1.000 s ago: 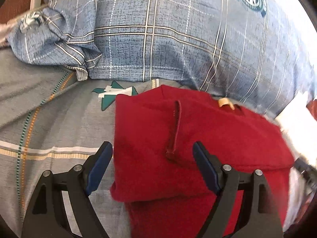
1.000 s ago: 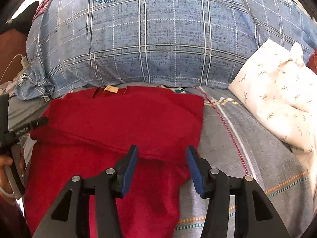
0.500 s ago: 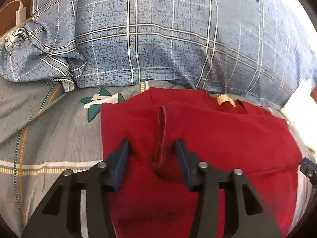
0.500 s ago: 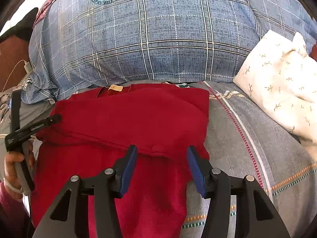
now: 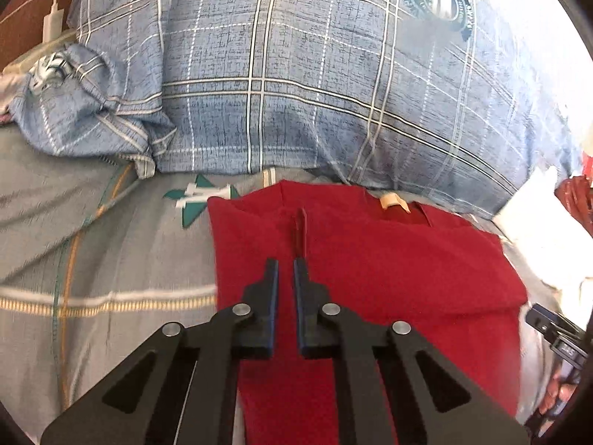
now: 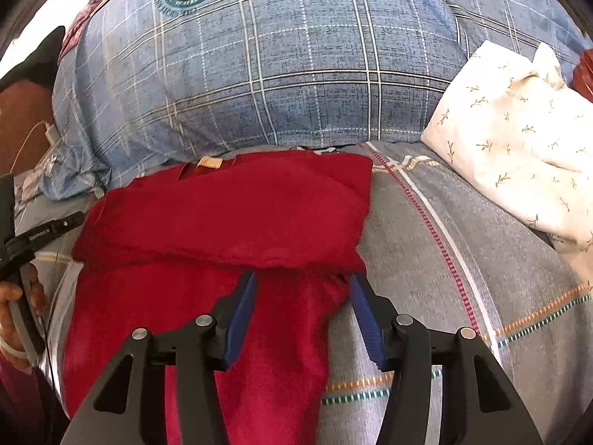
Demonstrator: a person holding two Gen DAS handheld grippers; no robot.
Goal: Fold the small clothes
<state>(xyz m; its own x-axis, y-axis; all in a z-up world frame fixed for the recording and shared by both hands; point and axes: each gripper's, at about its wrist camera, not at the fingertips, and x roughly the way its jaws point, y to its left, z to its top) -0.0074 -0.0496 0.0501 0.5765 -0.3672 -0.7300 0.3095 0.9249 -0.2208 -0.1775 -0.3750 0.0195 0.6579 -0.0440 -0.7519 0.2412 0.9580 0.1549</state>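
A red garment lies on the grey bedsheet, its upper part folded over, with a tan neck label at the far edge. It also shows in the right wrist view. My left gripper is nearly shut over the garment's left part, just below a raised fabric ridge; whether it pinches cloth I cannot tell. My right gripper is open, its fingers straddling the folded hem near the garment's right edge.
A big blue plaid pillow lies right behind the garment. A white floral pillow sits at the right. A white charger and cable lie at the far left. The other gripper and the hand holding it show at the left edge.
My left gripper's jaws have closed from wide open to almost shut over the garment's left part. My right gripper stays open and has edged up to the folded hem.
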